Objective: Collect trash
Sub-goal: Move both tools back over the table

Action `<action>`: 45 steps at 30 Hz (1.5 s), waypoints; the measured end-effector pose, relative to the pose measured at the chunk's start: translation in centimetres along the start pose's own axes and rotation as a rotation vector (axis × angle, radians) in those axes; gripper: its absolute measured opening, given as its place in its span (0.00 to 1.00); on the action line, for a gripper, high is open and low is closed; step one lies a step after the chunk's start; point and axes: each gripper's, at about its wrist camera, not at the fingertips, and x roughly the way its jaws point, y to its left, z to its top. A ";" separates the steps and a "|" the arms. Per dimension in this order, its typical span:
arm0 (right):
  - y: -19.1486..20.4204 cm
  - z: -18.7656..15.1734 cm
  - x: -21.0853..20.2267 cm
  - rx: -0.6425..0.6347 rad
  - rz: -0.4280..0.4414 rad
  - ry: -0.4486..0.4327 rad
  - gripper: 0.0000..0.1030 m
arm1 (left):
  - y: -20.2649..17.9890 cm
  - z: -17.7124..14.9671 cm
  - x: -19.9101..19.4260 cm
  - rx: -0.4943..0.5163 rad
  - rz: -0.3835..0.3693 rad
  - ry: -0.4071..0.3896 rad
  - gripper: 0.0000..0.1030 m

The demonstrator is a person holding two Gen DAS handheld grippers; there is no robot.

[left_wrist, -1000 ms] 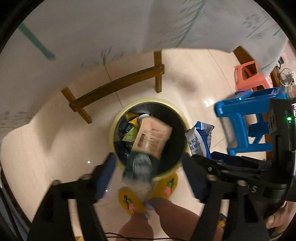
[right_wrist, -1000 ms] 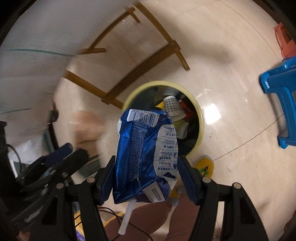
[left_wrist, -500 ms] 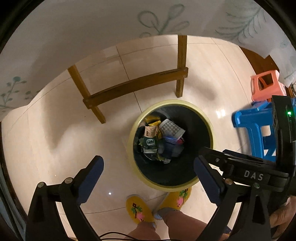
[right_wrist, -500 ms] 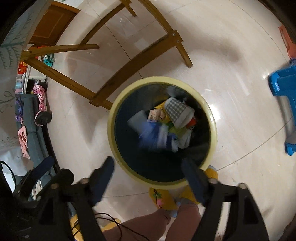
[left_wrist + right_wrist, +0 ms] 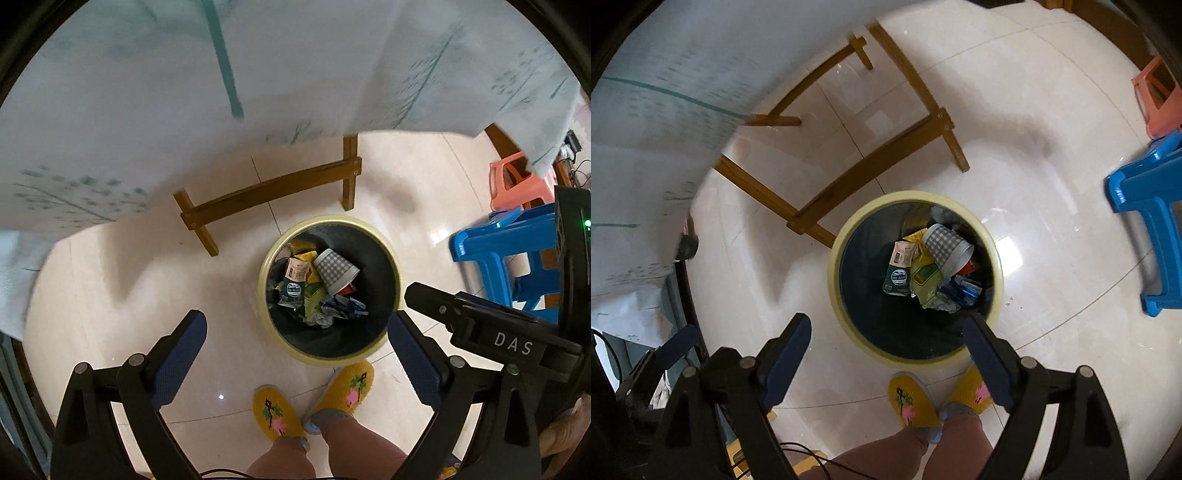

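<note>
Home: tablecloth [image 5: 295,74], slippers [image 5: 275,411], stools [image 5: 517,251].

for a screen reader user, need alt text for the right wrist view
An open, empty right claw hangs above a yellow-rimmed trash bin holding a checked paper cup and snack wrappers, on pale tile beside the person's yellow slippers.

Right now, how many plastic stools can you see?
2. The blue plastic stool stands on the floor right of the trash bin; the orange plastic stool is just beyond it. Others may be hidden.
</note>
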 end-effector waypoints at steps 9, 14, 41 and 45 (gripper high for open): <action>2.6 -2.0 -9.0 -0.015 -0.024 -0.052 0.83 | -0.8 0.6 -9.8 -0.003 -0.008 -0.035 0.95; 4.3 -3.0 -14.9 -0.035 -0.025 -0.089 0.83 | -1.2 1.5 -15.9 0.019 -0.026 -0.078 0.95; 13.5 2.3 -35.8 -0.409 -0.053 -0.449 0.83 | -1.8 8.4 -37.7 -0.028 0.010 -0.524 0.95; 14.4 3.9 -36.5 -0.439 -0.054 -0.461 0.83 | -1.5 9.5 -39.1 -0.045 0.032 -0.552 0.95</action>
